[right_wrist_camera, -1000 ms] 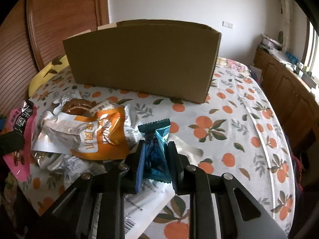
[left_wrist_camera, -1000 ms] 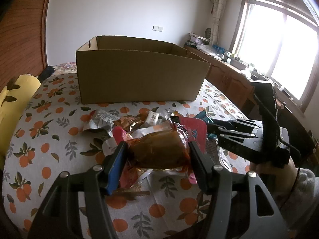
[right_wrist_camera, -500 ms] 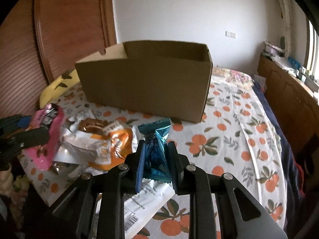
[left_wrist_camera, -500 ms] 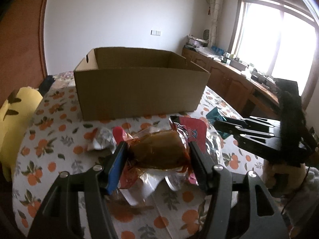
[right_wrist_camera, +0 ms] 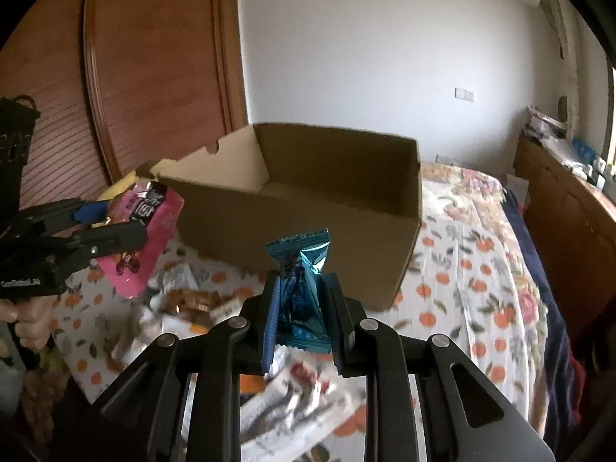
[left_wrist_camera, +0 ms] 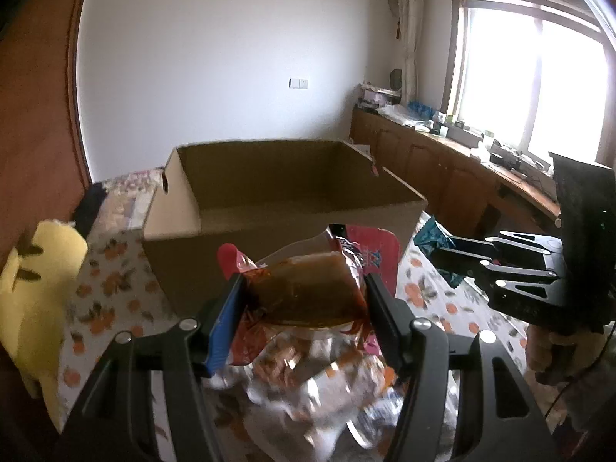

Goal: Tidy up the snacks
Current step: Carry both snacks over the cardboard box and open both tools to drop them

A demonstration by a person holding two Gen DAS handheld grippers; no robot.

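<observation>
An open cardboard box (left_wrist_camera: 292, 208) stands on the orange-print tablecloth; it also shows in the right wrist view (right_wrist_camera: 308, 208). My left gripper (left_wrist_camera: 304, 292) is shut on a clear brown snack pack (left_wrist_camera: 308, 292) with a pink packet (left_wrist_camera: 375, 248) behind it, raised before the box's near wall. In the right wrist view the left gripper (right_wrist_camera: 115, 227) holds the pink packet (right_wrist_camera: 142, 246) at the box's left corner. My right gripper (right_wrist_camera: 302, 304) is shut on a blue foil packet (right_wrist_camera: 302, 285), raised in front of the box. It shows at right in the left wrist view (left_wrist_camera: 442, 250).
Several loose snack packets (right_wrist_camera: 192, 308) lie on the tablecloth below the grippers, also seen blurred in the left wrist view (left_wrist_camera: 319, 377). A yellow cushion (left_wrist_camera: 34, 281) lies at left. Wooden cabinets (left_wrist_camera: 442, 165) run along the window wall. A wooden panel wall (right_wrist_camera: 134, 77) is behind.
Both grippers have risen from the table with their packets and moved closer to the box, whose inside now shows.
</observation>
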